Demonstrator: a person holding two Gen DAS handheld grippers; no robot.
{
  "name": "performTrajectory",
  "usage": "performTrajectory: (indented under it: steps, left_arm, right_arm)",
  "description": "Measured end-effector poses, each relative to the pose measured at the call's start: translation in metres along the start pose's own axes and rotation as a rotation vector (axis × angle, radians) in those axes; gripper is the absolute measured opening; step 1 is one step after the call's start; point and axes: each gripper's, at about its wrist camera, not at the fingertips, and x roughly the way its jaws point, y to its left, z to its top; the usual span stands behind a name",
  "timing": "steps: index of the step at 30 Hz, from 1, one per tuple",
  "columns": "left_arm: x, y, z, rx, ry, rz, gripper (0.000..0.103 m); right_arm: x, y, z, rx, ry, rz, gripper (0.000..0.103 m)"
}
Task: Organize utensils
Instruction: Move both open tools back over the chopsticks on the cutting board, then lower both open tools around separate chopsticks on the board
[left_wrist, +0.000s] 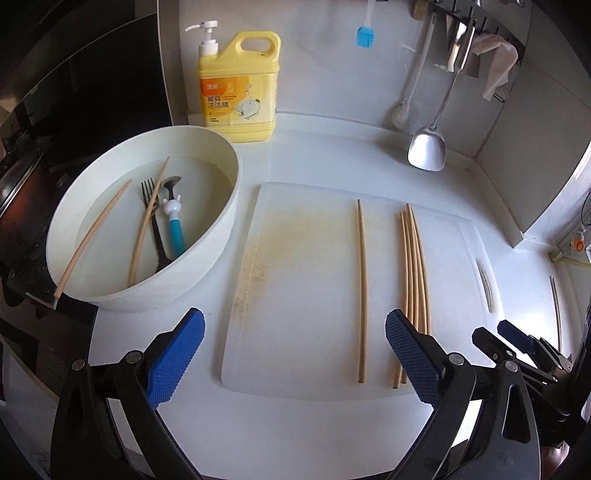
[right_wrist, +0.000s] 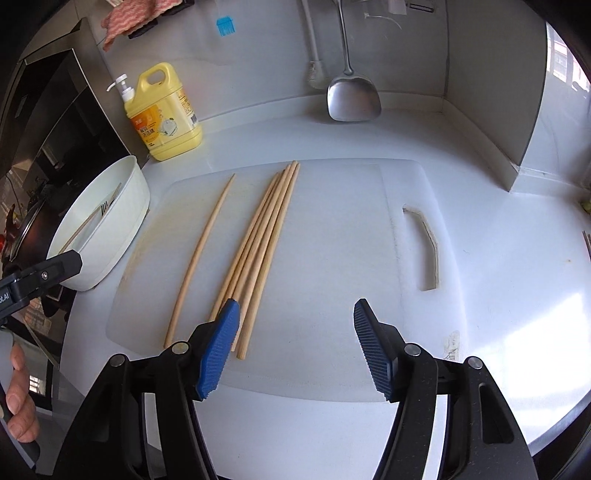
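A white cutting board (left_wrist: 295, 295) (right_wrist: 332, 258) lies on the counter. On it lie a single wooden chopstick (left_wrist: 362, 291) (right_wrist: 201, 258) and a bundle of several chopsticks (left_wrist: 415, 273) (right_wrist: 258, 251) to its right. A white bowl (left_wrist: 207, 254) (right_wrist: 122, 206) to the left holds two chopsticks (left_wrist: 92, 236), a black fork (left_wrist: 153, 221) and a blue-handled spoon (left_wrist: 173, 221). My left gripper (left_wrist: 295, 347) is open and empty above the board's near edge. My right gripper (right_wrist: 295, 343) is open and empty above the board's near edge, just right of the bundle; it also shows in the left wrist view (left_wrist: 495, 332).
A yellow dish-soap bottle (left_wrist: 238, 88) (right_wrist: 164, 114) stands at the back by the wall. A metal spatula (left_wrist: 428, 147) (right_wrist: 352, 96), a white brush (left_wrist: 402, 110) and a blue brush (left_wrist: 365, 37) hang on the back wall. A dark stove area lies to the left.
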Motion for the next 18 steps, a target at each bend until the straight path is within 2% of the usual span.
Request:
performTrajectory:
  steps: [7,10,18]
  left_arm:
    - [0.032,-0.008,0.006,0.057,-0.015,-0.036,0.097]
    - [0.047,-0.012,0.008,0.079,-0.025,-0.029,0.097]
    - [0.073,-0.016,0.015,0.054,-0.017,-0.04,0.097]
  right_arm:
    - [0.023,0.004,0.009,0.044,-0.023,-0.084,0.062]
    - [0.033,0.004,0.017,0.053,-0.044,-0.108,0.062]
    - [0.059,0.005,0.033,0.035,-0.054,-0.127,0.062]
